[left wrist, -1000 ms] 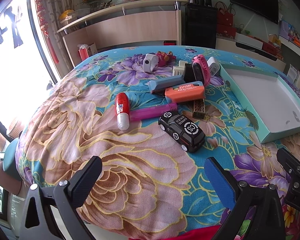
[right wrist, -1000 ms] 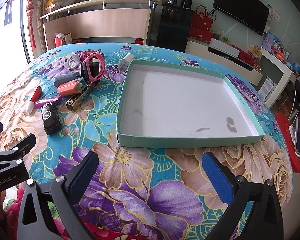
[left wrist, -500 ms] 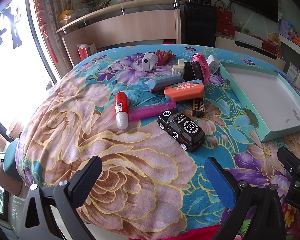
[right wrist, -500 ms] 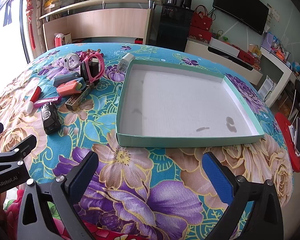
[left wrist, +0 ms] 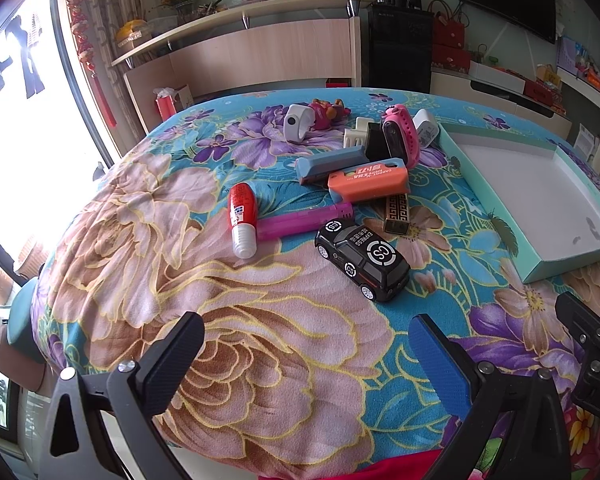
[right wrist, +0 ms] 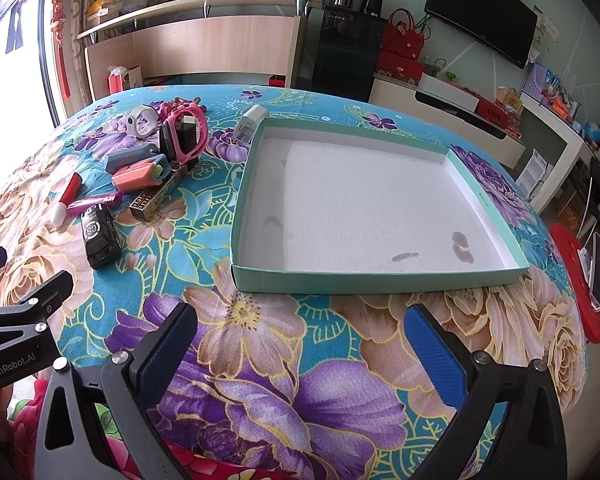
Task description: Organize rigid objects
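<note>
Well, both the left gripper (left wrist: 306, 344) and right gripper (right wrist: 300, 332) gape wide (nothing held), near the shallow mint-green cardboard tray (right wrist: 380, 282) and glossy black toy car (left wrist: 362, 258).

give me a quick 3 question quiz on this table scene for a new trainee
1. True or false: the shallow teal cardboard tray already holds an item.
2. Which lies nearest the open left gripper? A) black toy car B) pink wristband C) red glue bottle with white cap
3. Fill in: the magenta plastic lighter lies between the glue bottle and the ____.

Key: 1 false, it is empty apart from stains. 2 A. 3 toy car.
</note>
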{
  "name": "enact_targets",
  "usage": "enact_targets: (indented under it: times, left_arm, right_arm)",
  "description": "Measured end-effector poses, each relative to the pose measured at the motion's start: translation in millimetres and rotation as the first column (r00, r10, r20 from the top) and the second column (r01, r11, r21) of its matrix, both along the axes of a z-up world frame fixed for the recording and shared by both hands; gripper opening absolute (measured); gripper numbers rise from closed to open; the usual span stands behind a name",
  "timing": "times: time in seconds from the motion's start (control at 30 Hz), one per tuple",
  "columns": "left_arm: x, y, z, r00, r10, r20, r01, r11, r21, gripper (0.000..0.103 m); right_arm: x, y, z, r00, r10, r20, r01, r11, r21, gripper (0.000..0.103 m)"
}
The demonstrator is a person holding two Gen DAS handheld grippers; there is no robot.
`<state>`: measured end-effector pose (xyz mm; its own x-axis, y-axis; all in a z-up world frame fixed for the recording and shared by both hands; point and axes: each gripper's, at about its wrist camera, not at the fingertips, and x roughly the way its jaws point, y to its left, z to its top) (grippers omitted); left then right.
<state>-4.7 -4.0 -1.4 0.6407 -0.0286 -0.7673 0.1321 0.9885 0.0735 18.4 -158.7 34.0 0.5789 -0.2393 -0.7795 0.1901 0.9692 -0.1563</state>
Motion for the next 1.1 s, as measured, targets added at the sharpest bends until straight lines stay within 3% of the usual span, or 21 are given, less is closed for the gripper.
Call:
enact_targets:
  times: [0.73, 0.8, 0.9, 1.1]
  left_arm:
    - [4.3, 4.9, 2.9, 1.000, -0.008, -0.014, 0.008, 1.000, -0.017, 0.103]
    - [8.8, 9.7, 10.7, 1.000, -0.018, -0.010, 0.018, 0.999, -0.046, 0.103]
    - [21.0, 14.5, 21.6, 1.000, -0.019, -0.019, 0.018, 0.999, -0.033, 0.103]
    - [42.7, 35.5, 28.3, 0.999, -0.011, -0.036, 0.008, 0.998, -0.065, 0.103]
  right_arm:
    - [-2.0, -0.6, 3.8, 1.000, 0.003, 0.023, -0.003, 1.000, 0.006, 0.103]
    - [-3.9, 2.0, 14.9, 0.998, 0.019, 0.066, -0.019, 1.000, -0.004, 0.103]
    - [0.7, 11.4, 34.3, 0.991, 0.070, 0.116, -0.068, 0.998, -0.019, 0.103]
    - [27.1, 36.3, 47.1, 0.976, 0.179, 0.121, -0.189, 0.979, 0.073, 0.103]
